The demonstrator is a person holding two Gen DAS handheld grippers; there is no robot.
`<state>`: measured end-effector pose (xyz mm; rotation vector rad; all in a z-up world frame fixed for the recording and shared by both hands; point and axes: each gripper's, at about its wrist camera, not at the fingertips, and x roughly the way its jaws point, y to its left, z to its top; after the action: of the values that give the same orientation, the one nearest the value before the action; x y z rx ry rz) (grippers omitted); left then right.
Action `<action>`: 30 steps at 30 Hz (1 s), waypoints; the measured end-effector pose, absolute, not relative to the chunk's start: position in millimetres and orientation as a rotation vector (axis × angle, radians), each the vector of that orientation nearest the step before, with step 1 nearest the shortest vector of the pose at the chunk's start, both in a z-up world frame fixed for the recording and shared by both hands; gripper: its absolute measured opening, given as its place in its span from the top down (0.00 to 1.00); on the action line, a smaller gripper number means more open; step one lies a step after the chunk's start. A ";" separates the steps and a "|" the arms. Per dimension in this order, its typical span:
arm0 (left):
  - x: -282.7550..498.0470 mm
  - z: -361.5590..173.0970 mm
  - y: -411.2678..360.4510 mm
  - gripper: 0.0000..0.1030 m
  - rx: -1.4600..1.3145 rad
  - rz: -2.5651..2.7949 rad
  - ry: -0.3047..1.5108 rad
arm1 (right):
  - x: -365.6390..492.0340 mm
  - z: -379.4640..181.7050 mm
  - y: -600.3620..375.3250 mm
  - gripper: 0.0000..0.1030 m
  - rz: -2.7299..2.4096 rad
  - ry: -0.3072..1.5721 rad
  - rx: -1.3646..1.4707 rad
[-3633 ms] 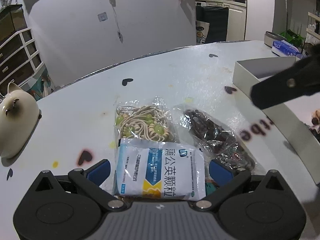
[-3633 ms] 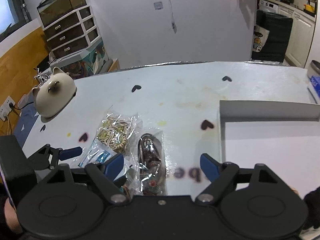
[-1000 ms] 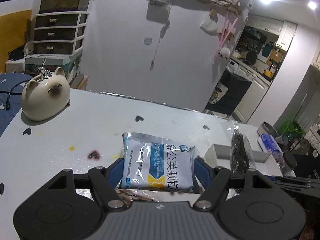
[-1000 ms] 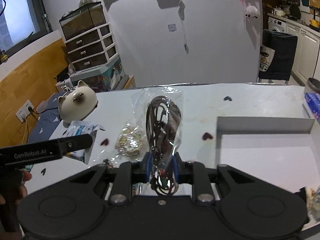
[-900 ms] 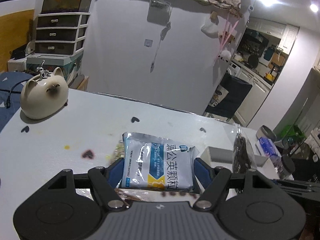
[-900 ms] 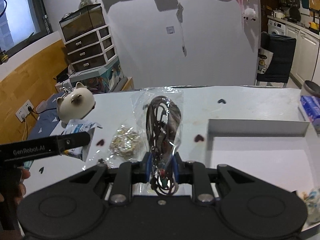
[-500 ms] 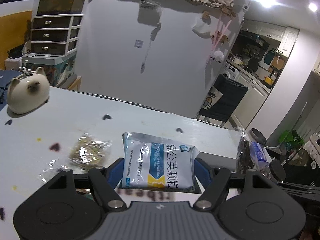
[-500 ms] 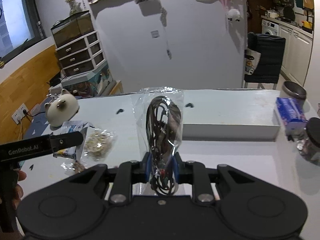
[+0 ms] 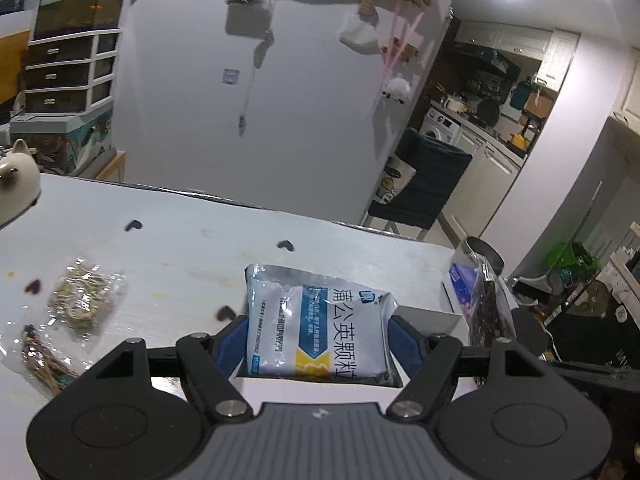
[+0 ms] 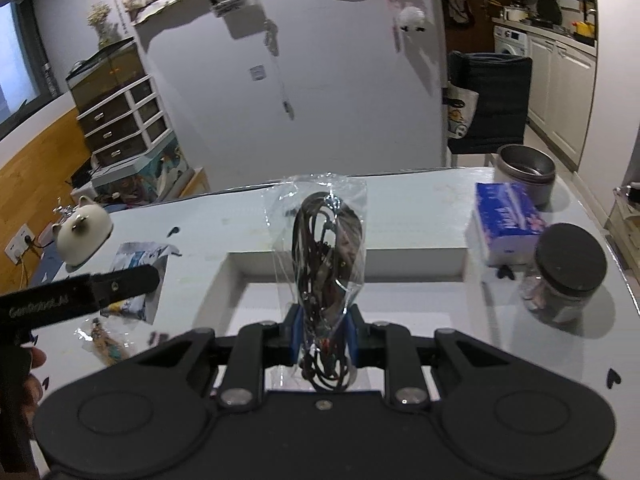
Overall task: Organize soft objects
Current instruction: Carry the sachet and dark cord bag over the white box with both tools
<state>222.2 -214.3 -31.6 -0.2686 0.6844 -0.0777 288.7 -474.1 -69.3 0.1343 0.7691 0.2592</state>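
Observation:
My left gripper (image 9: 318, 338) is shut on a white and blue sachet (image 9: 316, 328) with printed characters, held above the near wall of the white box (image 9: 424, 316). My right gripper (image 10: 323, 334) is shut on a clear bag of dark cord (image 10: 326, 248), which stands upright over the white box (image 10: 412, 258). The same dark bag (image 9: 486, 308) shows at the right of the left wrist view. The left gripper's finger (image 10: 120, 282) crosses the left of the right wrist view with the sachet (image 10: 134, 280) behind it. Two clear bags stay on the table: a beige bead bag (image 9: 82, 300) and a brown one (image 9: 42, 362).
A cat-shaped ceramic jar (image 10: 82, 232) stands at the table's far left. Right of the box are a blue tissue pack (image 10: 506, 218), a black-lidded jar (image 10: 566, 276) and a metal bowl (image 10: 526, 174). A dark chair (image 10: 486, 108) is behind the table.
Both grippers have carried their loads to the right, from over the loose bags to over the white box. The cat jar and the bags on the table have slid left in view.

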 end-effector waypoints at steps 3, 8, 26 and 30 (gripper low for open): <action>226.1 -33.6 -229.5 0.28 -0.259 -0.083 0.699 | 299.6 -75.9 -491.4 0.77 0.245 0.783 0.133; 234.7 -36.6 -241.7 0.28 -0.250 -0.085 0.723 | 321.3 -98.1 -509.8 0.77 0.215 0.828 0.106; 292.3 -104.2 -291.4 0.28 -0.270 -0.157 0.930 | 366.2 -167.6 -537.4 0.76 0.180 1.010 0.125; 303.0 -115.7 -300.3 0.28 -0.237 -0.174 0.961 | 378.0 -175.8 -539.2 0.73 0.155 1.020 0.113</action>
<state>303.0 -300.3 -115.7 -0.2369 0.9612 -0.1737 378.0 -539.2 -175.8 0.1134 1.0199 0.1550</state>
